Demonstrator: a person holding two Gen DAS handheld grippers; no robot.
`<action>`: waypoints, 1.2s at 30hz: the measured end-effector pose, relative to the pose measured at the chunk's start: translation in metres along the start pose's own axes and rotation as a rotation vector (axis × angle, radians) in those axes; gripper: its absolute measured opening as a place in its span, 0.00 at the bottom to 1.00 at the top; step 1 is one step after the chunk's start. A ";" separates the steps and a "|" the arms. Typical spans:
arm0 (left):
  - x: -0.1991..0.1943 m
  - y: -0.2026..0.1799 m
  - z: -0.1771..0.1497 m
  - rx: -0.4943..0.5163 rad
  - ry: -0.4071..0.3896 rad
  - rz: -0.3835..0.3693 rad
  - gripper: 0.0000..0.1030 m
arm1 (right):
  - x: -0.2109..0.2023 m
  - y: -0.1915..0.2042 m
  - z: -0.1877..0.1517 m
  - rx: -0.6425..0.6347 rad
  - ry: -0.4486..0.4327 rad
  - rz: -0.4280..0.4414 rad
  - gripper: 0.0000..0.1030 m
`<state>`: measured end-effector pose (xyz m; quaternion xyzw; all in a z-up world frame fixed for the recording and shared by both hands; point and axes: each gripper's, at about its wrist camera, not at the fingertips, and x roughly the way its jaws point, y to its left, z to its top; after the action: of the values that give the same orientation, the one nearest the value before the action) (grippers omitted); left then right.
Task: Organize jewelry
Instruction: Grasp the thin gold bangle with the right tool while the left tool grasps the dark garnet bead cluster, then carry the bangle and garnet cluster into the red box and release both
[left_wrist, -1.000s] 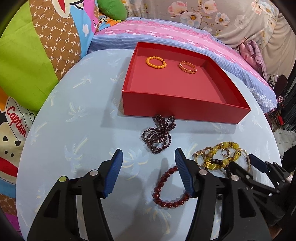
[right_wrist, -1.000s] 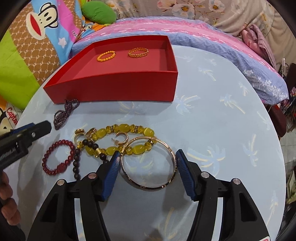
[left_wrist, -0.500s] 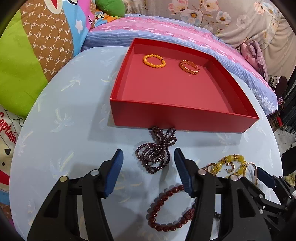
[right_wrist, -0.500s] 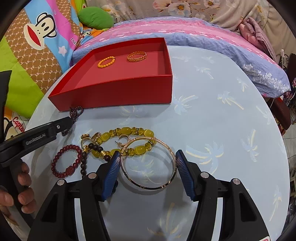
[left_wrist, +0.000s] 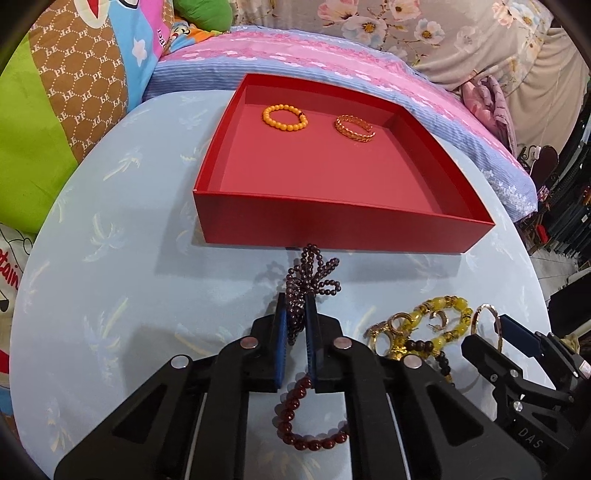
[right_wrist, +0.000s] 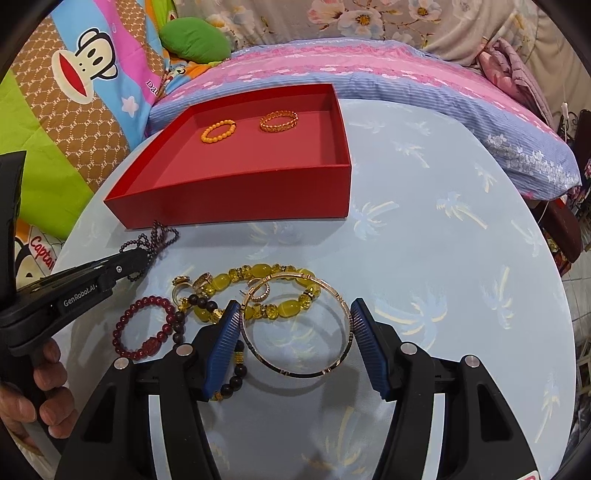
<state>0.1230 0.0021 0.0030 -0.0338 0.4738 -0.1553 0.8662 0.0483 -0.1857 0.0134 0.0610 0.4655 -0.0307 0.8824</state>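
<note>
The red tray (left_wrist: 343, 227) sits at the far side of the round table (right_wrist: 443, 258) and already holds two pieces near its back wall: an orange bead bracelet (left_wrist: 285, 117) at about 11 o'clock inside it, and a gold chain bracelet (left_wrist: 354, 129) just to its right, at about 1 o'clock. Judging by that, the sorting is in its early part, with most pieces not yet in the tray.

The left gripper (left_wrist: 295, 321) has just been closing, and its blue pads are now clenched on the dark garnet bead strand (left_wrist: 314, 277), which lies bunched on the table just before the tray's near wall, at 12 o'clock from the jaws. Loops of the strand spill out ahead of the fingertips; it looks about ready to be lifted into the tray.

The right gripper (right_wrist: 293, 325) stands wide, its pads either side of the thin gold bangle (right_wrist: 295, 325) lying flat on the table. The left pad looks very close to the bangle's rim, the right one likewise, but I cannot tell that either presses on it.

Left to move, by my reading: the strand, the bangle, the red bead bracelet (right_wrist: 146, 326) at 9 o'clock from the right gripper, the yellow bead bracelet (right_wrist: 258, 291) at 11 o'clock, a dark bead bracelet (right_wrist: 201, 304) tangled with it, and small gold earrings (right_wrist: 181, 286) beside them.
</note>
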 end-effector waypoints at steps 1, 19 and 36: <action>-0.004 -0.001 0.000 0.001 -0.004 -0.008 0.08 | -0.003 0.001 0.001 0.000 -0.005 0.003 0.57; -0.066 -0.023 0.078 0.063 -0.164 -0.092 0.06 | -0.029 0.007 0.091 -0.005 -0.137 0.091 0.57; 0.051 -0.010 0.158 0.044 -0.057 -0.003 0.06 | 0.096 0.012 0.190 0.007 0.008 0.079 0.57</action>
<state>0.2773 -0.0364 0.0505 -0.0199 0.4455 -0.1662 0.8795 0.2590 -0.1990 0.0416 0.0825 0.4660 0.0029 0.8809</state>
